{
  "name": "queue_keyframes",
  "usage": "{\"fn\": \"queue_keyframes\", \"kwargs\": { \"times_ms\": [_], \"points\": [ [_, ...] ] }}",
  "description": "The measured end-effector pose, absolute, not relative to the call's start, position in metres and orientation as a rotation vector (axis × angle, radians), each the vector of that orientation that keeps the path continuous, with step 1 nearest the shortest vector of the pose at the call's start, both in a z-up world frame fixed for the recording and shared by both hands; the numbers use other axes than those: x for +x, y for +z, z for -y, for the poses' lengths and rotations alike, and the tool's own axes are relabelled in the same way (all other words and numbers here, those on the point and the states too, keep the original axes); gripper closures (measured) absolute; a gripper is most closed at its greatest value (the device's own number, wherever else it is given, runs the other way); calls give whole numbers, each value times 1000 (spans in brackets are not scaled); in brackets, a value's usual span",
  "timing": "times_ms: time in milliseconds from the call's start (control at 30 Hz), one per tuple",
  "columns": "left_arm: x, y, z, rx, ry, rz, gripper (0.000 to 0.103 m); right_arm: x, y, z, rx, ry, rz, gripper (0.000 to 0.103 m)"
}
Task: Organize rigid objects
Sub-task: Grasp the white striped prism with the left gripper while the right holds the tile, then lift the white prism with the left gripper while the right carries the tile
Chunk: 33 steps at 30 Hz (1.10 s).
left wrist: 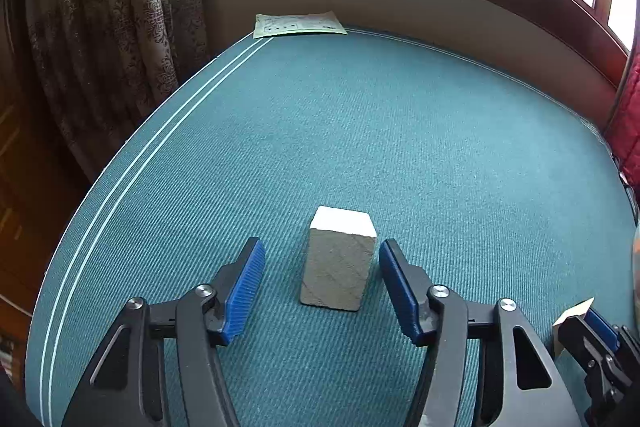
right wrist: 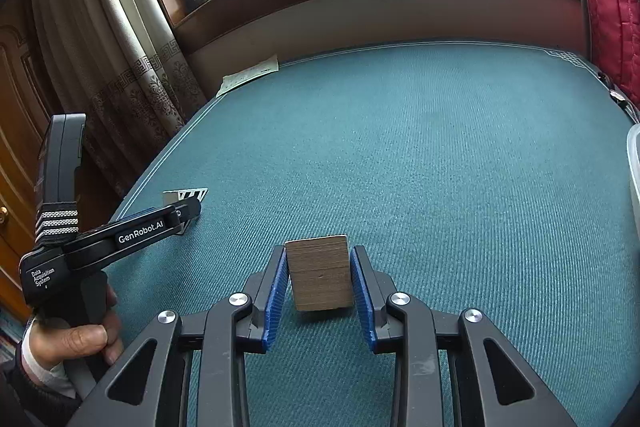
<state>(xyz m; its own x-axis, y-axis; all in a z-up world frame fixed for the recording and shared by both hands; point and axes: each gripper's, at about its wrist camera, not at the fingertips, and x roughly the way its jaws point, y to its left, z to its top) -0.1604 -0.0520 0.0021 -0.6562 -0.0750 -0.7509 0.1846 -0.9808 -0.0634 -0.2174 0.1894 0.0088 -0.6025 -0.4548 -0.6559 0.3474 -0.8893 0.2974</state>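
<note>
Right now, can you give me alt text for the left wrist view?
The left claw hangs open around a pale grey block standing upright on the teal table cover, its blue pads not touching it. A paper sheet lies at the far edge, below a window.

**Two blocks, one on the mat, one gripped**

A block [left wrist: 339, 259] stands upright on the mat [left wrist: 400, 131], between the pads of the left gripper [left wrist: 322, 287] — a gap shows on each side, narrower on its right. To its right, at the frame's edge, the right gripper [right wrist: 319, 275] clamps a second block [right wrist: 320, 273] above the mat. A leaflet [left wrist: 298, 24] lies at the mat's far left corner, against the wall under the window. Left of the mat hangs a curtain [left wrist: 120, 27]; a bin's [right wrist: 634, 167] rim shows at the right edge.
</note>
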Motion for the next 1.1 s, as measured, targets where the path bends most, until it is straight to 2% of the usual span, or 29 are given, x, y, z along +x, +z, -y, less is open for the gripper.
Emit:
{"fn": "queue_keyframes", "kwargs": {
  "times_ms": [267, 300, 500, 1100],
  "points": [
    [-166, 0, 40, 1215, -2763, -137, 57, -219, 10, -190, 1070, -2458, 196, 70],
    [-166, 0, 39, 1216, -2770, -136, 61, -219, 10, -190, 1072, -2458, 197, 70],
    [-166, 0, 41, 1219, -2791, -149, 72, -220, 8, -190, 1081, -2460, 201, 70],
    [-152, 6, 29, 1196, -2854, -172, 72, -213, 14, -192, 1044, -2515, 198, 70]
  ]
}}
